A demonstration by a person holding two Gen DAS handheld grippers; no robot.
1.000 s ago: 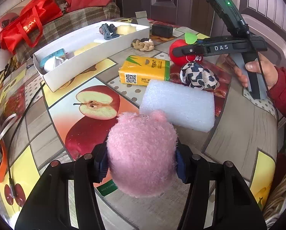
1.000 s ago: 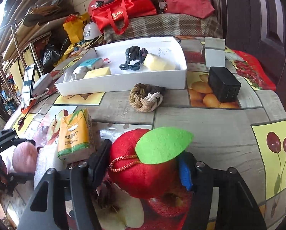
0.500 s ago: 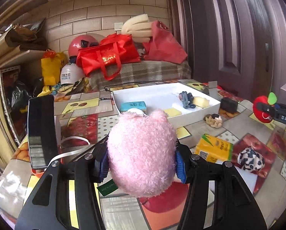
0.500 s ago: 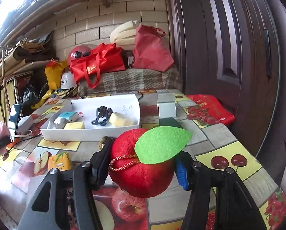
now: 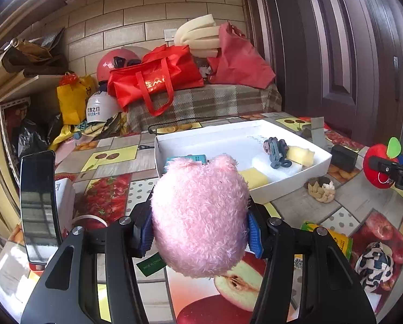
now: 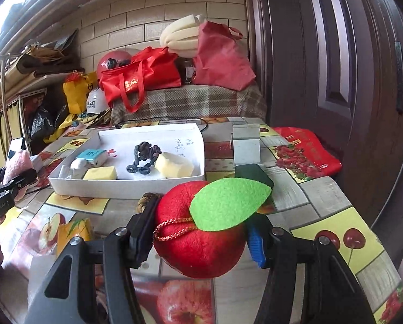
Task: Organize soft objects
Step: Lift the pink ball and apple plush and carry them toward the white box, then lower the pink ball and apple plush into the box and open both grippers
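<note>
Being carried clear of the surface (image 5: 115, 172) now: pink plush toy (image 5: 200, 216), pinched on both flanks between the jaws of the left gripper (image 5: 200, 232), part-way closed and squeezing into the fur. A second ago, lying low over the apple print with the white foam block just beyond the jaws; now lifting and swinging round, bringing the white tray (image 5: 320, 162) into line straight ahead of the jaws. Likewise riding up: red plush apple (image 6: 200, 240) with its green felt leaf (image 6: 228, 205), clamped mid-way between the jaws of the right gripper (image 6: 198, 243), raised from near the surface to a level look across it, white tray (image 6: 125, 189) ahead and slightly left of those jaws. Already sitting in the tray: dark knotted cord (image 6: 143, 156), yellow sponge pieces (image 6: 100, 173), a teal-labelled packet (image 6: 92, 155). Remaining outside it, below and to the right of the left jaws: braided rope knot (image 5: 321, 189), cow-print plush (image 5: 375, 266), yellow tissue pack (image 5: 333, 239). Judging from this: both pick-ups finished, transport toward the tray under way, release over free tray floor probably next, several soft things waiting after that.
</note>
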